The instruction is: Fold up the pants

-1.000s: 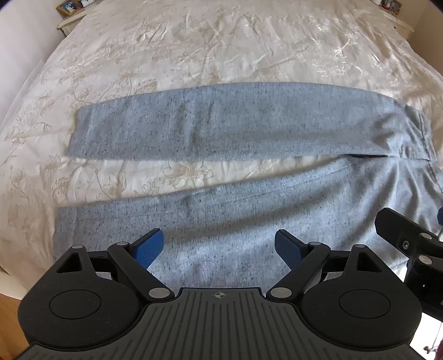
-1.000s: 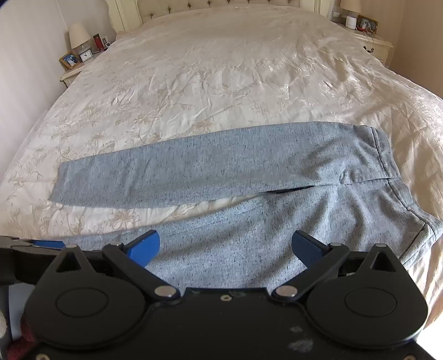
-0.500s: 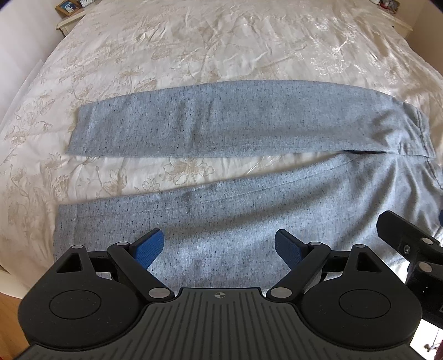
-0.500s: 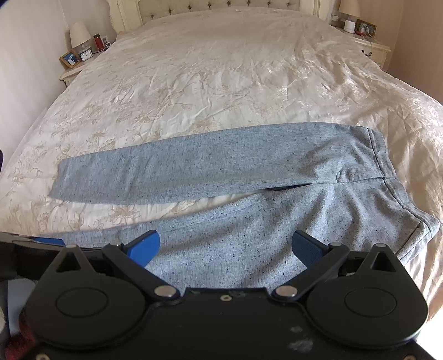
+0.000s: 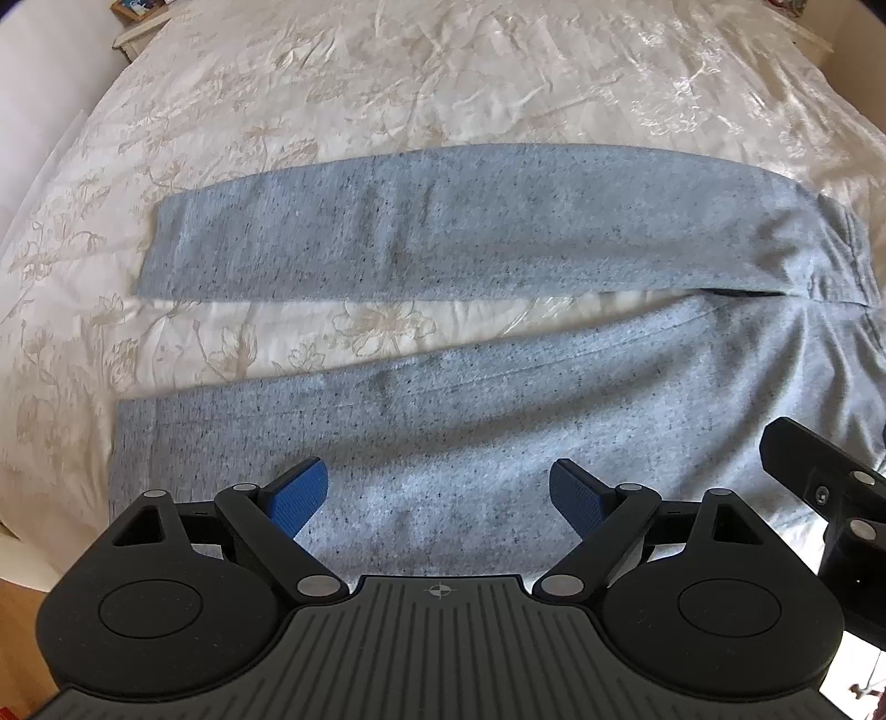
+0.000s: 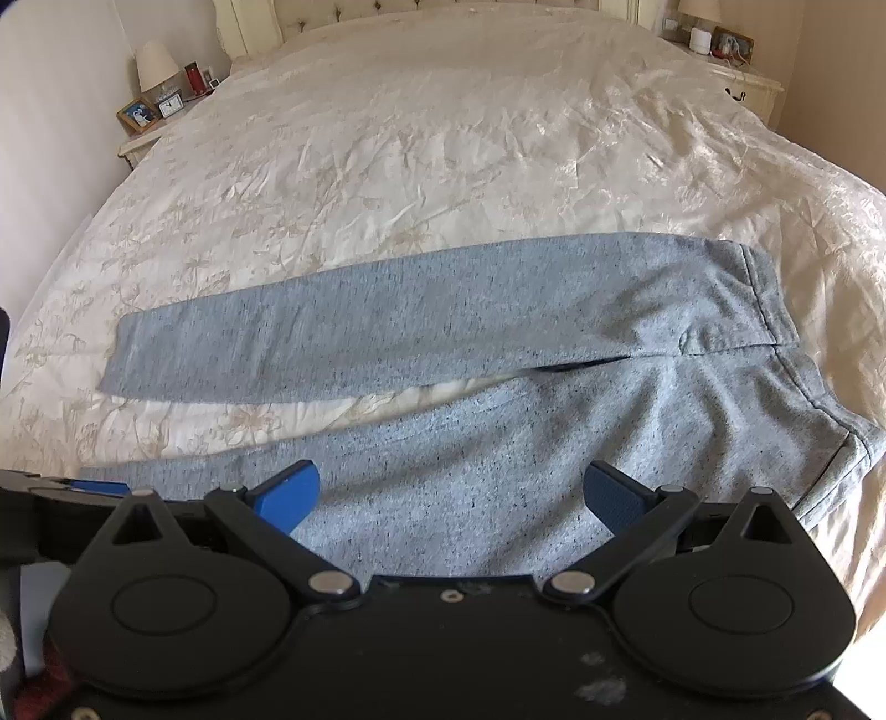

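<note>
Grey speckled pants [image 5: 443, 238] lie flat on a cream bedspread [image 5: 443, 72], waistband to the right and both legs running left with a strip of bedspread between them. My left gripper [image 5: 437, 495] hovers open over the near leg [image 5: 443, 421], blue pads wide apart with nothing between them. In the right wrist view the same pants [image 6: 432, 315] spread across the bed, the waistband [image 6: 769, 299] at the right. My right gripper [image 6: 451, 495] is also open above the near leg, close to the seat. Part of the right gripper [image 5: 819, 487] shows at the left view's right edge.
The bedspread [image 6: 443, 138] stretches far beyond the pants to a tufted headboard [image 6: 421, 5]. A nightstand [image 6: 149, 127] with a lamp, clock and photo frame stands at the far left, another nightstand [image 6: 736, 72] at the far right. Wooden floor [image 5: 22, 609] shows at the left.
</note>
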Tool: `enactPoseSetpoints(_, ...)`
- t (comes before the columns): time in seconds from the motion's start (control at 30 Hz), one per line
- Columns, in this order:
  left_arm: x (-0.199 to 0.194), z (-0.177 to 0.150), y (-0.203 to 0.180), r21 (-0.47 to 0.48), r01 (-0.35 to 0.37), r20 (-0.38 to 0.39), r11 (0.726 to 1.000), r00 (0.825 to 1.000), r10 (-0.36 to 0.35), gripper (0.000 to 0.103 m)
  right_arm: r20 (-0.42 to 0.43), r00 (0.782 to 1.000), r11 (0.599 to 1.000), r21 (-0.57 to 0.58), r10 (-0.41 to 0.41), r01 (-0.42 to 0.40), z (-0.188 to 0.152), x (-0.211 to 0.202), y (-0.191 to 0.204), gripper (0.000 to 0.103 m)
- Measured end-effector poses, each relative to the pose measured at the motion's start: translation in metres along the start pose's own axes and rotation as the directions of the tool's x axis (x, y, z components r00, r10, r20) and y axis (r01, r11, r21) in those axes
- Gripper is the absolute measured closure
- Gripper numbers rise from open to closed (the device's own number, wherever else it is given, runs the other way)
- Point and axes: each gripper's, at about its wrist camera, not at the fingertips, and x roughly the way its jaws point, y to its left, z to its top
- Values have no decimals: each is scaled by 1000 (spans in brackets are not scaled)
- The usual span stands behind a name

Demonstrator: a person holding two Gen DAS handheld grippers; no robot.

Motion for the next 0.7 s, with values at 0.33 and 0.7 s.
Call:
enactPoseSetpoints(0.33,3,3,5,-17,-1,-8,1000,1000,1,16,-17,1000,1000,19,2,-2,0,5,1,0)
enactPoseSetpoints(0.7,21,1,18,-1,-15,-27,1000,1000,15,28,-67,998,994,108,-19,26,-12,14,-19,0)
